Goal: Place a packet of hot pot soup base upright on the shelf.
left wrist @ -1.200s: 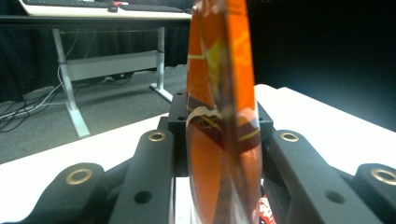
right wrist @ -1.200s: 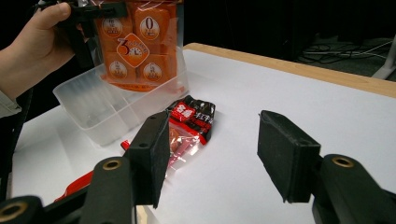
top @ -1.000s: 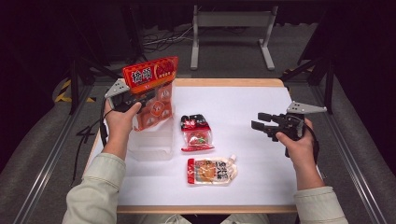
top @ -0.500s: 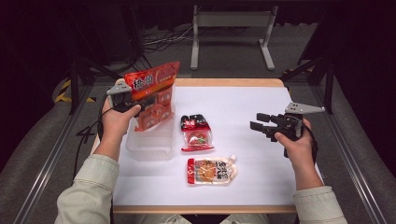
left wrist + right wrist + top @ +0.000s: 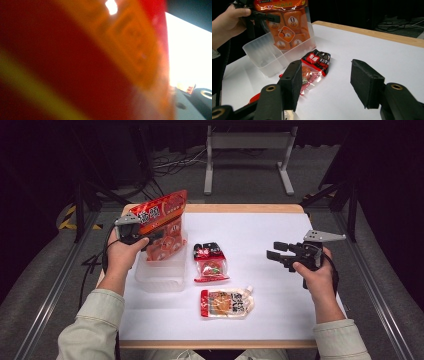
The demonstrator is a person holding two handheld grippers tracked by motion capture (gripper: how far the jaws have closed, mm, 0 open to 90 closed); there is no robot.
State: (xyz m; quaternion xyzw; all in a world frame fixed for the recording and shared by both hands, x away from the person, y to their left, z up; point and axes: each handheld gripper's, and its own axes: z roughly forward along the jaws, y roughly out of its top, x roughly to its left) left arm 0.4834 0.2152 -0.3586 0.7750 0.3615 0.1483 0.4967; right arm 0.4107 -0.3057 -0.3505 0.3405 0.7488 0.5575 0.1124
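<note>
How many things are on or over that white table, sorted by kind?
Snack packets: 3, namely the big orange-red bag held over the tub, the red-and-black packet and the orange pouch.
Clear plastic tubs: 1, the tub.
Hand-held grippers: 2, the left hand-held gripper and the right hand-held gripper.
Total: 6.

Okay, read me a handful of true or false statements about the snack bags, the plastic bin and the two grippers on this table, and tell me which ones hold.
1. The left gripper holds the big orange snack bag over the clear plastic bin. True.
2. The right gripper grips a pouch. False: its jaws stand open with nothing between them.
3. Two packets lie on the white tabletop outside the bin. True: the red-and-black packet and the orange pouch.
4. The orange pouch lies inside the bin. False: it lies on the table, nearest the person.
</note>
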